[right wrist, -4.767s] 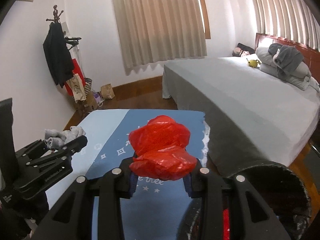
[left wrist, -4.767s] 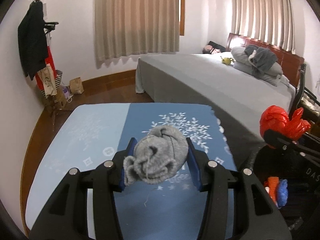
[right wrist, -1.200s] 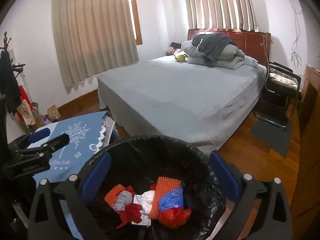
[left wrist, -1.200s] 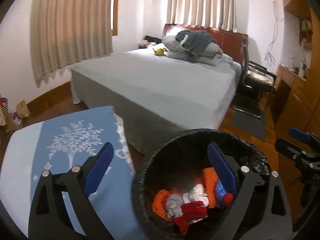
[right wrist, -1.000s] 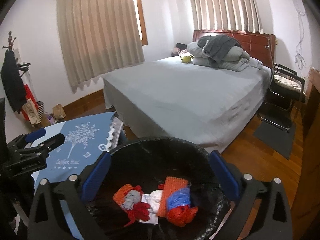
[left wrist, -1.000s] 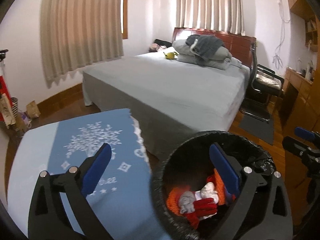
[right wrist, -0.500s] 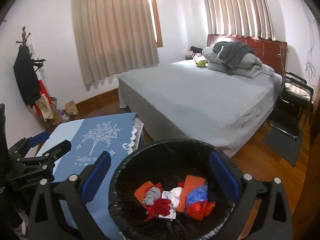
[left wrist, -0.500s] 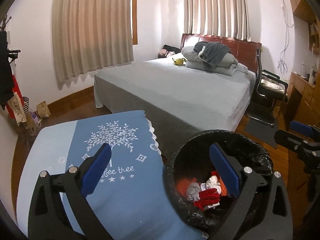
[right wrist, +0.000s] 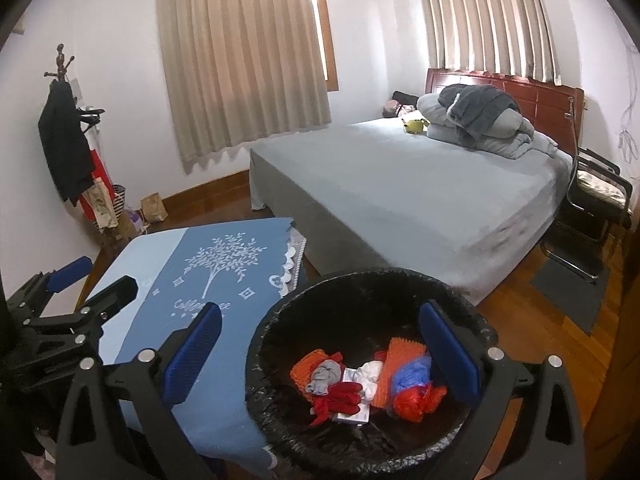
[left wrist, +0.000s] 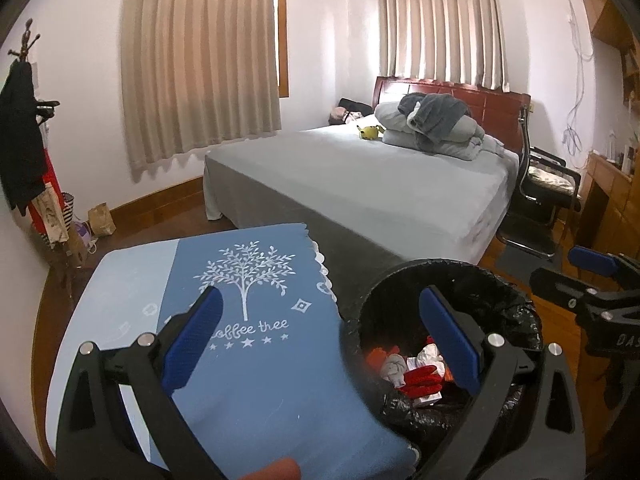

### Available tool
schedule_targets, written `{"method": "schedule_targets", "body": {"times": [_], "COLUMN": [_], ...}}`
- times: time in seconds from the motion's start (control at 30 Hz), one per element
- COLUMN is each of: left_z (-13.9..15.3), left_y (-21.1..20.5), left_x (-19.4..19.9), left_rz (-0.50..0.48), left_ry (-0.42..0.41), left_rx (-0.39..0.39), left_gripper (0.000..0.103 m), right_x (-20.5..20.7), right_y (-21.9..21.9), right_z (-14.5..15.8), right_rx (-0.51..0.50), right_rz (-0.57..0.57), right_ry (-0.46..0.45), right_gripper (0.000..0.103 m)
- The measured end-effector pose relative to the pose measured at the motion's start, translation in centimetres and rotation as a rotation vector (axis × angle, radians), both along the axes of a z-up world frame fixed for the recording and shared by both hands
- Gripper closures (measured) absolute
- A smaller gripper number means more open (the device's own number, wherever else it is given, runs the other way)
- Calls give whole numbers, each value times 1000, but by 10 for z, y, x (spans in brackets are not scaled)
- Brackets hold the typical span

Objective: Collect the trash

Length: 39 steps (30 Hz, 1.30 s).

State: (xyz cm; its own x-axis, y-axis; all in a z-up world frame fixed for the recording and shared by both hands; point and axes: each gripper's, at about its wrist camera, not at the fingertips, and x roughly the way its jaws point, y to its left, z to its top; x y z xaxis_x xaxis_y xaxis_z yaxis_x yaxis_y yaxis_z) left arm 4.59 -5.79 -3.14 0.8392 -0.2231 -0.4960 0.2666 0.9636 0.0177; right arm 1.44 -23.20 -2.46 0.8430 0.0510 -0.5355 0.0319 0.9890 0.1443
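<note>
Both sets of tongs stand wide with nothing between their blue-padded fingers. The left tongs (left wrist: pixel 320 344) hang over the seam between the table and the bin: their left finger lies above the blue tablecloth printed with a white tree and the words "coffee tree" (left wrist: pixel 256 320), their right finger above the round waste bin lined with a black plastic bag (left wrist: pixel 504 300). The right tongs (right wrist: pixel 320 356) hover straight over that bin (right wrist: pixel 360 280), the bin's mouth filling the gap between the fingers, with the left finger just past the rim over the tablecloth (right wrist: pixel 200 272). Down inside the bin, below and between the right fingers, lies the collected trash: a crumpled grey sock (right wrist: pixel 325 376) on an orange knitted piece (right wrist: pixel 306 366), a red glove (right wrist: pixel 340 396) in front of it, white crumpled paper (right wrist: pixel 370 374) in the middle, and to the right a red plastic bag (right wrist: pixel 416 398) with a blue plastic scrap (right wrist: pixel 412 372) on top, against an orange ribbed sponge (right wrist: pixel 400 350). To the left of the right tongs the left tongs show from the side (right wrist: pixel 68 296); the right tongs show at the right edge of the left view (left wrist: pixel 592 280). Beyond the table and bin stands a bed with a grey sheet (right wrist: pixel 420 184), folded grey bedding (right wrist: pixel 480 120) at its wooden headboard, and beige curtains (right wrist: pixel 240 60) behind. Far left is a coat stand with a black coat (right wrist: pixel 64 140); far right, a black chair (right wrist: pixel 600 196).
</note>
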Motion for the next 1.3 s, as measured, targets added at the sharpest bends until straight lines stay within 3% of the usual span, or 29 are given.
{"method": "schedule_targets", "body": {"times": [1.3], "left_z": [13], "left_y": [18], "left_x": [-20], "left_rz": [34], "left_ry": [-29], "left_rx": [-18], "left_gripper": [7], "right_x": [-6], "right_y": [20], "right_z": [6], "right_rx": [-20], "right_rz": [30], "right_ry": [-19], "right_gripper": [6]}}
